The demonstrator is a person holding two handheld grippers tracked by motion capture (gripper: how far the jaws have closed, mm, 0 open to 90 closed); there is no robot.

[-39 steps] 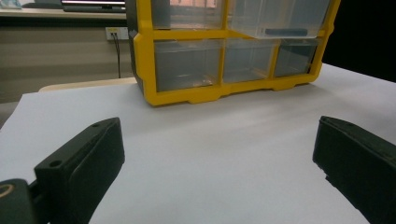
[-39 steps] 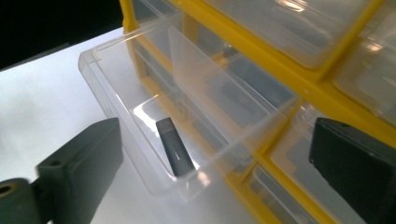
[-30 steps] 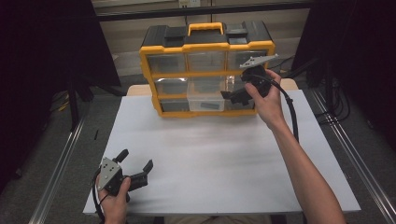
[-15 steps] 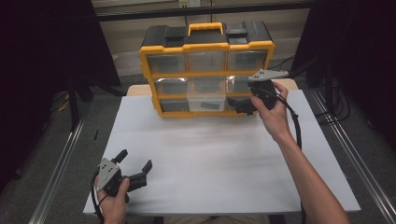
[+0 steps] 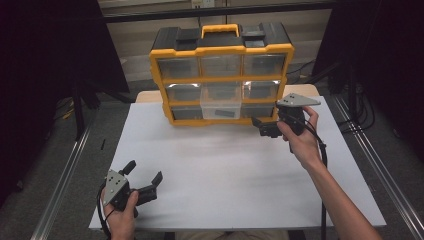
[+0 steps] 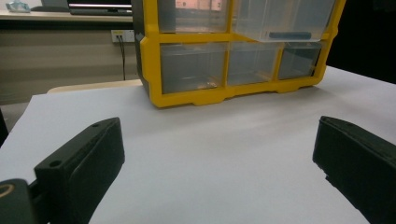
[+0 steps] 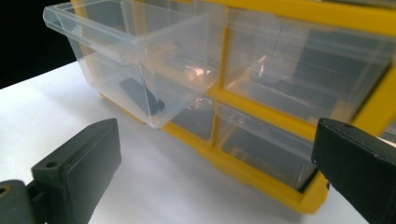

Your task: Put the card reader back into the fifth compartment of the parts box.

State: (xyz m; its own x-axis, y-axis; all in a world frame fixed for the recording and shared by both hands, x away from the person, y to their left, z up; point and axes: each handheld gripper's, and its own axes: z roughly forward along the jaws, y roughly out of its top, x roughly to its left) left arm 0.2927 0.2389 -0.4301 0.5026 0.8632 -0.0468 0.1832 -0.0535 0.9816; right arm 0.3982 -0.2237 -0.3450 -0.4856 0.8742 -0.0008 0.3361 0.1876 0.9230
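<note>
With both claws agape: nine drawers (image 5: 220, 65), one pulled-out (image 5: 220, 104).

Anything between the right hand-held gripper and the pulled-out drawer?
Nothing: bare white table between right hand-held gripper and drawer, per high and right gripper views.

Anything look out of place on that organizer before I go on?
One thing: the clear middle drawer of the yellow organizer stands pulled out past its closed neighbours, with a dark item inside. The right tool sits open beside it, not touching. Nothing spilled or damaged.
</note>
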